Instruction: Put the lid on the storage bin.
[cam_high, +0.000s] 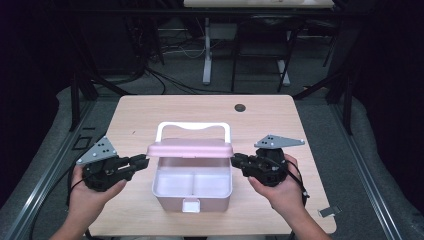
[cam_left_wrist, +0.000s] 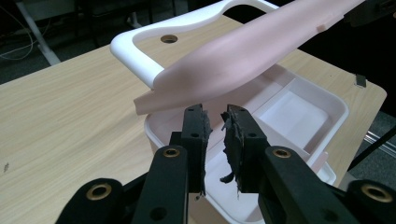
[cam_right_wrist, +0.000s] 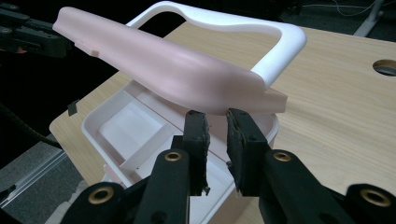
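Basically pink box (cam_high: 192, 192) mid-desk (cam_high: 150, 107), two bare compartments, pink lid (cam_high: 190, 148) raised with white handle (cam_high: 193, 127). Left claw (cam_high: 142, 161) and right claw (cam_high: 236, 159) at the lid ends, jaws narrowly apart, gripping nothing. Desk bare around.

1. The pink box (cam_high: 192, 187) stood open on the wooden table, near the front edge and about midway across it. It was a pale rectangular container with rounded corners and a small latch tab at the middle of its front wall.
2. Inside, a low divider split the box into compartments; the interior looked white-pink and bare.
3. The pink lid (cam_high: 190, 148) was raised above the back of the box, roughly level, its long edge running side to side. It was smooth, gently domed and flanged at the ends.
4. A white handle (cam_high: 193, 127) rose from the lid as a broad rectangular loop.
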